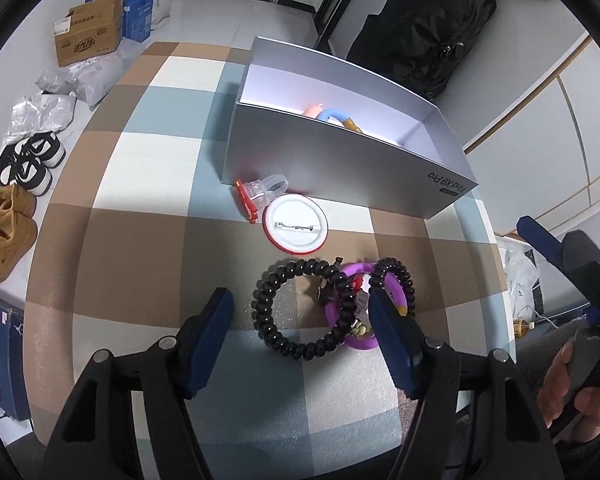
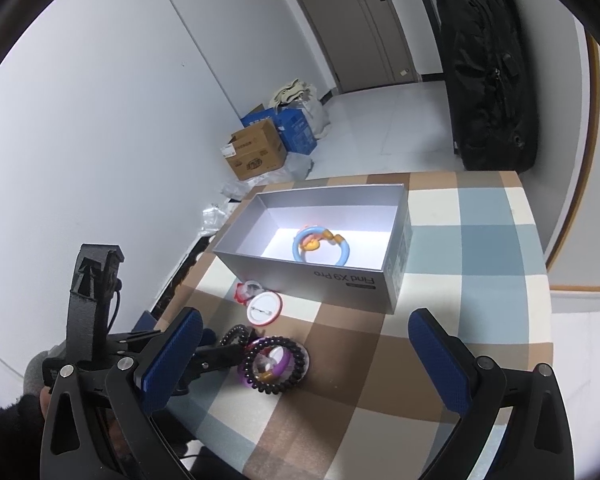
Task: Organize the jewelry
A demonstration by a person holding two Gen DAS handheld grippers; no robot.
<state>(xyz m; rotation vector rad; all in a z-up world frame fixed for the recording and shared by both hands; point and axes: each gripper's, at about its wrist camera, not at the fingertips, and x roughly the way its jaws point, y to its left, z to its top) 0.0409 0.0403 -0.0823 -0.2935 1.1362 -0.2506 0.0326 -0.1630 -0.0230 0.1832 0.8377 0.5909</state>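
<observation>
Two black coil hair ties (image 1: 300,312) lie on the checkered table, overlapping a purple bracelet (image 1: 352,308) with small charms. They also show in the right wrist view (image 2: 276,366). My left gripper (image 1: 302,338) is open, its jaws straddling the larger black coil just above the table. A round white badge with a red rim (image 1: 295,225) and a clear ring with a red top (image 1: 260,194) lie by the silver box (image 1: 340,168). The box holds a blue bracelet (image 2: 320,245). My right gripper (image 2: 304,356) is open and empty, above the table.
The silver open box (image 2: 340,276) stands at the table's far side. Shoes (image 1: 8,236), cardboard boxes (image 1: 88,34) and plastic bags lie on the floor to the left. A black backpack (image 1: 432,20) stands behind the table.
</observation>
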